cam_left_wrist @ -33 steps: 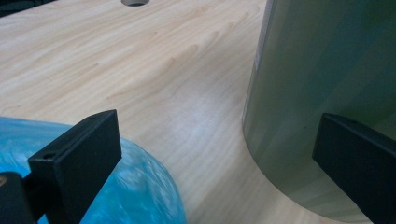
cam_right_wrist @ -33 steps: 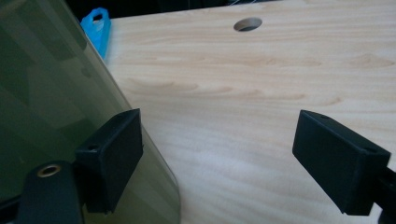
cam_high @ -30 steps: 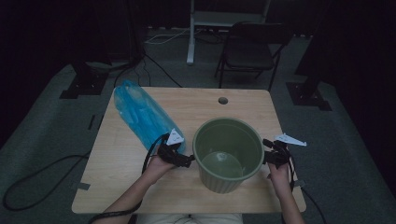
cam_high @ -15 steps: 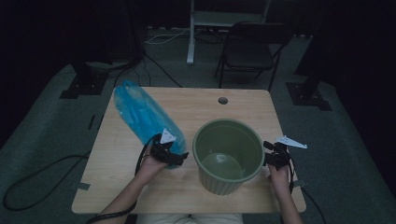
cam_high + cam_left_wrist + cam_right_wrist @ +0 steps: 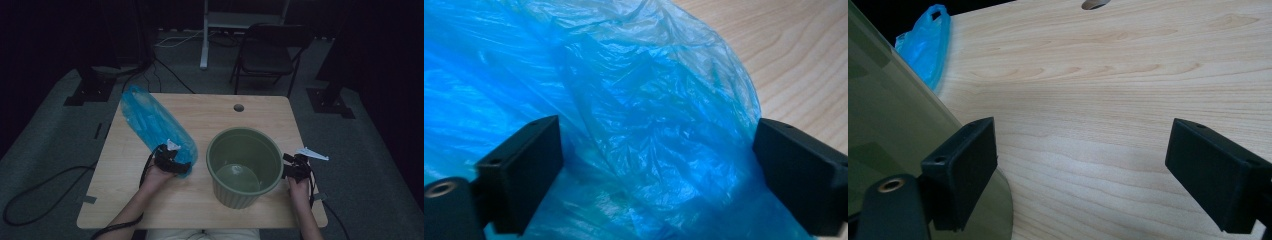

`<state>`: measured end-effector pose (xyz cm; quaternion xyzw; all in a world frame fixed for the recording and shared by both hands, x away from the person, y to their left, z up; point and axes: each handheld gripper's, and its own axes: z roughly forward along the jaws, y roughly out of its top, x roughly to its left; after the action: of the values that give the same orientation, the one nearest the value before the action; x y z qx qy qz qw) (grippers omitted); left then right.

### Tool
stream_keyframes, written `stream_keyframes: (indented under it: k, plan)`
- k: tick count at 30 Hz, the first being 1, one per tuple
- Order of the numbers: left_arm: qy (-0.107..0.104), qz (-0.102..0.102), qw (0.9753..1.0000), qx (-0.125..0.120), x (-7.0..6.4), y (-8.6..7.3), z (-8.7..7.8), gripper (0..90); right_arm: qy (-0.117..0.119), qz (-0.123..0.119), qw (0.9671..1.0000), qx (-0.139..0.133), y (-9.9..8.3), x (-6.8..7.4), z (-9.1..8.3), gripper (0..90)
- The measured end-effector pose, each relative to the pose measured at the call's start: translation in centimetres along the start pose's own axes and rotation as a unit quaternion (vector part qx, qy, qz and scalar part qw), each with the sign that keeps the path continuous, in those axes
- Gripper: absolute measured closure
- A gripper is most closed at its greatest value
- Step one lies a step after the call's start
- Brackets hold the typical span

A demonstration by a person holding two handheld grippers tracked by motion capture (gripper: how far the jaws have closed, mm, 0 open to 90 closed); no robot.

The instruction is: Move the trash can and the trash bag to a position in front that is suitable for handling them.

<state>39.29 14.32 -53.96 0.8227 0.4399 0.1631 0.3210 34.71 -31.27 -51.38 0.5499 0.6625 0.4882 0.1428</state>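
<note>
Bag grasp at the approach stage; lining of the bin not begun.

Left to right: the crumpled translucent blue plastic bag [image 5: 152, 126] lies flat along the left half of the pale wooden bench [image 5: 210, 210], its near end just left of the round olive-green plastic bin [image 5: 244, 165]. The left tongs [image 5: 172, 162] are spread wide, jaws either side of that end of the film in the left gripper view, nothing pinched yet. The bin stands upright and looks empty. The right tongs [image 5: 295, 166] are likewise released, poised beside the bin's right wall, apart from it as far as I can judge. Remaining, by my reading: close on the bag, lift, open it into the bin. Count: one bag, one bin, two tongs.
</note>
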Motion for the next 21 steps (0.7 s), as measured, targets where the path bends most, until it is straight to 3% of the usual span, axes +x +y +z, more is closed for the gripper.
stream_keyframes:
  k: [2, 3, 4, 6, 8, 9, 10, 14, 18, 21]
  plan:
    - [0.007, 0.004, 1.0, 0.002, -0.1, 0.1, 0.0, 16.9, -0.002, -0.001, 1.0, 0.001, 0.0, 0.0, 0.0, 12.8]
    - [0.009, 0.01, 0.9999, -0.002, -0.3, 0.1, -0.1, 28.7, 0.0, -0.001, 1.0, 0.0, 0.0, 0.1, -0.1, 12.8]
    - [0.005, 0.013, 0.9999, -0.006, -0.3, 0.0, -0.2, 28.7, 0.0, -0.001, 1.0, 0.0, 0.0, 0.1, -0.1, 12.8]
    - [0.004, 0.011, 0.9998, -0.014, -0.4, -0.2, -0.4, 51.2, 0.0, -0.007, 1.0, 0.004, 0.0, 0.3, -0.2, 12.7]
    - [0.0, 0.015, 0.9997, -0.021, -0.4, -0.5, -0.7, 64.9, 0.001, -0.01, 0.9999, 0.005, 0.0, 0.4, -0.4, 12.7]
    - [-0.003, 0.015, 0.9996, -0.024, -0.4, -0.6, -0.8, 64.9, 0.001, -0.01, 0.9999, 0.005, 0.0, 0.4, -0.4, 12.7]
    - [-0.009, 0.019, 0.9994, -0.026, -0.4, -0.8, -0.9, 76.4, -0.002, -0.013, 0.9999, 0.007, -0.1, 0.3, -0.7, 12.8]
    - [-0.026, 0.028, 0.9991, -0.021, -0.6, -1.3, -1.4, 82.1, -0.013, -0.02, 0.9997, 0.007, -0.3, 0.1, -1.1, 12.8]
    - [-0.046, 0.038, 0.9979, -0.024, -1.2, -2.2, -2.4, 82.6, -0.046, -0.031, 0.9985, -0.001, -1.2, -0.8, -1.8, 12.7]
    - [-0.057, 0.047, 0.997, -0.024, -1.6, -2.7, -3.2, 82.6, -0.05, -0.033, 0.9982, -0.001, -1.5, -0.9, -2.0, 12.8]
